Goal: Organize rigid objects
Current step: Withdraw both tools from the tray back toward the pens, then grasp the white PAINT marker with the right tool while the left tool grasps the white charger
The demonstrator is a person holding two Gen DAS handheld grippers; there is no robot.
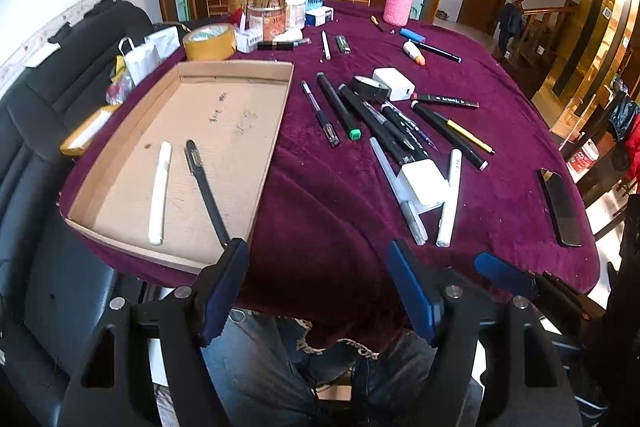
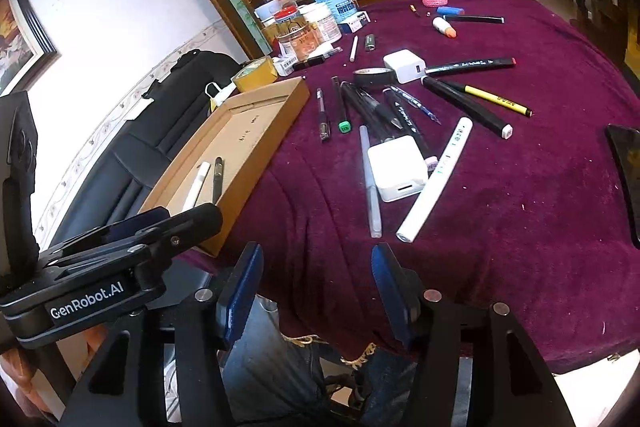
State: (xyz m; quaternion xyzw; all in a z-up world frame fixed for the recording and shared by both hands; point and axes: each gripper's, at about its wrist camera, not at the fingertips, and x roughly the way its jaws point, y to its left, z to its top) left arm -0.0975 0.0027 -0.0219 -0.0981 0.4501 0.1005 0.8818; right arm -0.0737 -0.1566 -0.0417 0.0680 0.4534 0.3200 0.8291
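Observation:
A shallow cardboard tray (image 1: 236, 71) lies at the left of the purple-clothed table and holds a white pen (image 1: 160, 187) and a black pen (image 1: 206, 187). The tray also shows in the right wrist view (image 2: 240, 151). Several pens and markers (image 1: 384, 123) lie scattered to its right, with two white chargers (image 1: 424, 181) (image 1: 394, 83) and a black tape roll (image 1: 370, 87). My left gripper (image 1: 318, 291) is open and empty over the near table edge. My right gripper (image 2: 316, 291) is open and empty, near a white marker (image 2: 436, 179) and a clear pen (image 2: 370, 183).
Jars and boxes (image 1: 280, 3), a tan tape roll (image 1: 210, 41) and a pink bottle (image 1: 398, 3) stand at the back. A dark phone (image 1: 560, 205) lies at the right edge. A black chair (image 1: 48, 131) is left of the table.

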